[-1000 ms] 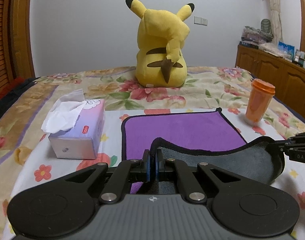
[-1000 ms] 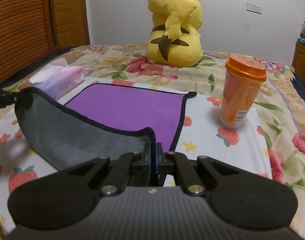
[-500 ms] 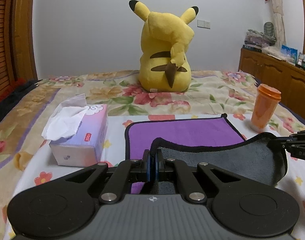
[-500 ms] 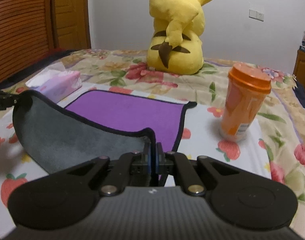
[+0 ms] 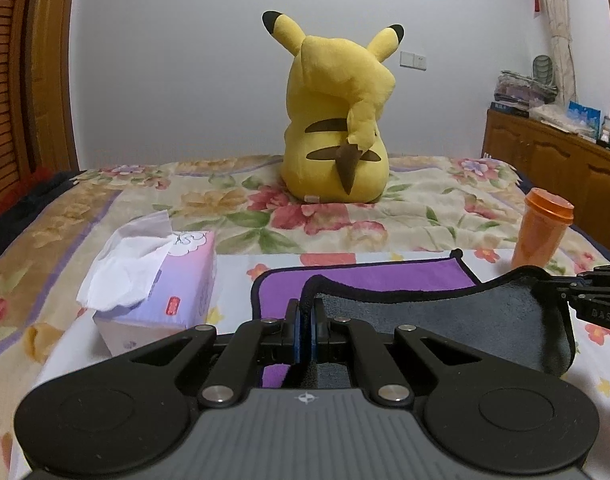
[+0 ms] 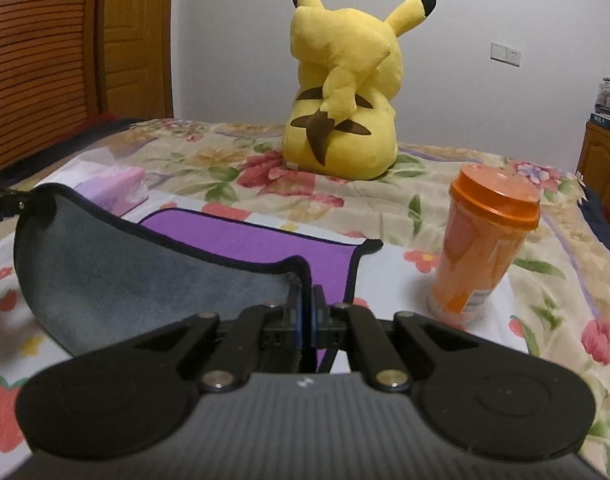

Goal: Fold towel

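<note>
Both grippers have carried the near edge of the towel (image 5: 445,312) farther forward over the last second, so less purple shows beyond the raised hem. On the left, beside the tissue box (image 5: 161,292), the left gripper (image 5: 306,320) has its fingers pressed together on one near corner. The grey underside hangs slack between the two hands, its long axis running side to side, above the far half that lies flat on the bedspread (image 5: 345,216). To the right, the right gripper (image 6: 305,308) pinches the other near corner. The far hem lies straight ahead of both, about equally near to each; the orange cup (image 6: 485,240) stands just right of it.
</note>
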### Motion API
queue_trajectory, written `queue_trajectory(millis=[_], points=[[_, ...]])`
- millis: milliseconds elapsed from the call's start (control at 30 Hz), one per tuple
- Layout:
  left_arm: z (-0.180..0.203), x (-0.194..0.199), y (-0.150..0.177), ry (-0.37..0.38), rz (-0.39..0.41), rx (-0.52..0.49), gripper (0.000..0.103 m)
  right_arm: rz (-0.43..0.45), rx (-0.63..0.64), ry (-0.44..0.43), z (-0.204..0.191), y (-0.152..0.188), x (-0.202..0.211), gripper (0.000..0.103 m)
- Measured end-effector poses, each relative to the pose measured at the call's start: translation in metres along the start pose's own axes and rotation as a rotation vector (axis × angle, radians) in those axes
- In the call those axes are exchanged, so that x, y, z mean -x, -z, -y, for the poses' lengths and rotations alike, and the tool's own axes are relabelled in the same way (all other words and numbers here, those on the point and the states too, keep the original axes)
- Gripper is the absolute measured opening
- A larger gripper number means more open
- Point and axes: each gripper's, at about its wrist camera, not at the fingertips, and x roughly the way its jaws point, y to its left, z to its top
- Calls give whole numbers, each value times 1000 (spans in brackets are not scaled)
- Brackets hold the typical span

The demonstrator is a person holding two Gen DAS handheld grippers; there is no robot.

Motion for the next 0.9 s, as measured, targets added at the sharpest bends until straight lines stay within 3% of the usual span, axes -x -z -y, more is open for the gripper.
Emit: queue_trajectory(millis=[900], points=[[3, -48, -30, -24, 90, -15, 8, 83, 33, 24, 15, -29, -30, 4]])
